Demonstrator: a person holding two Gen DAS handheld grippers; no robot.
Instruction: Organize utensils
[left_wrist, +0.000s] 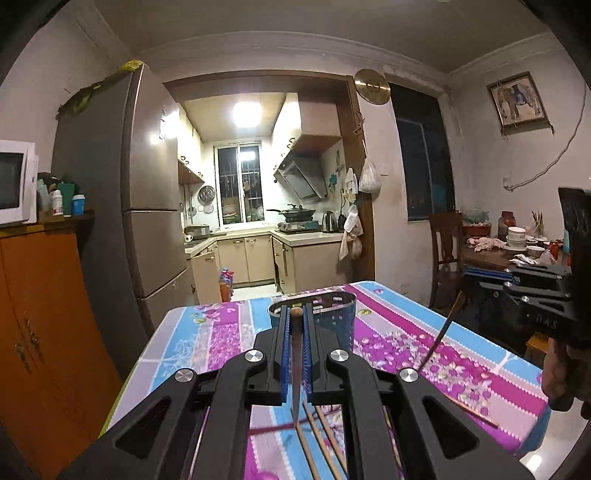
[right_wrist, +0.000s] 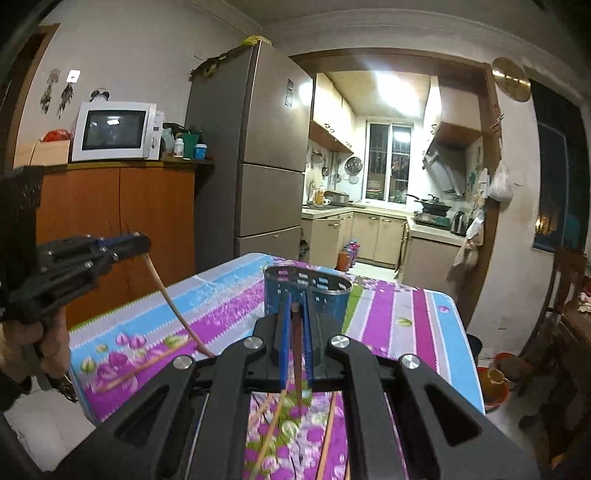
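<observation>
On the floral purple-and-blue tablecloth (left_wrist: 207, 343), the perforated blue metal holder (left_wrist: 334, 317) stood at frame centre, and each chopstick, clamped by the left gripper (left_wrist: 295, 314) and right gripper (right_wrist: 295, 306), was best lowered upright inside.

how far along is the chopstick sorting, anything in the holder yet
Nothing visibly done: no sticks rise above the metal holder's rim. In hand: the left gripper and right gripper each clamp one chopstick. Left: several loose chopsticks on the tablecloth.
</observation>
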